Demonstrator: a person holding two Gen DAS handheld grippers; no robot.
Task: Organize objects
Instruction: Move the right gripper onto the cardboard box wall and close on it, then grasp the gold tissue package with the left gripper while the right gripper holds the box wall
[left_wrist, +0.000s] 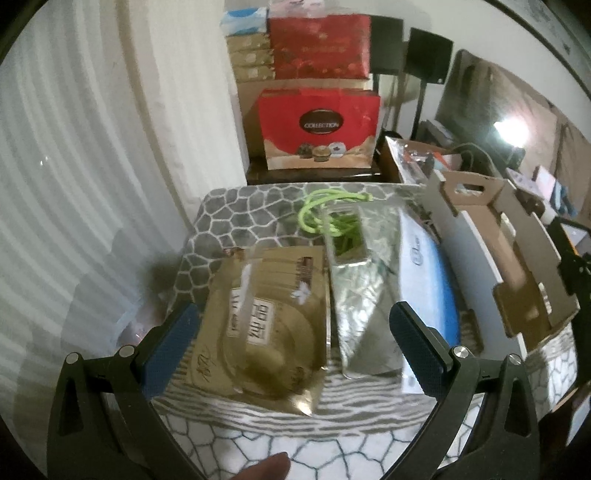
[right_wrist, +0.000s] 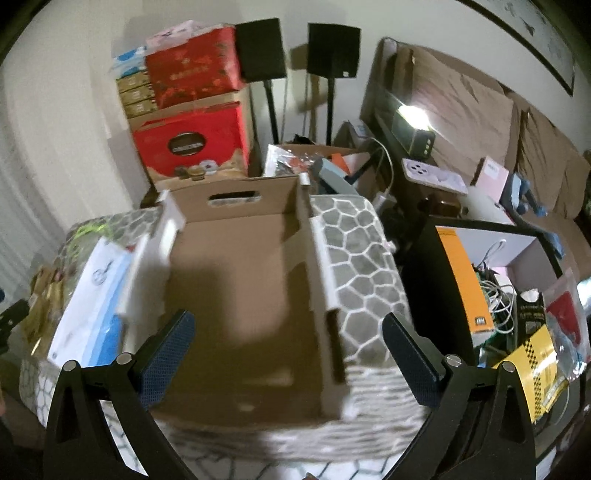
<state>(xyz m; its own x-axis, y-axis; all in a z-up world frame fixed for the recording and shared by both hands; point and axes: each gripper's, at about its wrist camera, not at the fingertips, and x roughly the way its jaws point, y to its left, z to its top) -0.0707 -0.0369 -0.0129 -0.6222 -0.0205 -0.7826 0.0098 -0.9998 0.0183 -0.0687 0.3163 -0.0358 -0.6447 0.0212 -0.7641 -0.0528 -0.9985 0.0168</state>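
A gold foil packet (left_wrist: 269, 321) lies flat on the grey pebble-patterned mat (left_wrist: 240, 210), under my left gripper (left_wrist: 295, 343), which hovers open above it. To its right lie a silver foil bag (left_wrist: 362, 295) with a green cord (left_wrist: 325, 214) and a white-and-blue box (left_wrist: 428, 273). An open, empty cardboard box (right_wrist: 240, 295) stands on the mat further right. My right gripper (right_wrist: 288, 354) hangs open over the box's near end, holding nothing. The white-and-blue box (right_wrist: 92, 295) shows at the left of the right wrist view.
Red gift boxes (left_wrist: 321, 125) are stacked behind the mat against the wall. Two black speakers on stands (right_wrist: 299, 48) sit behind. A dark shelf (right_wrist: 491, 280) with cables and packets is at the right, with a sofa (right_wrist: 498, 122) beyond. A fingertip (left_wrist: 269, 469) shows at the bottom.
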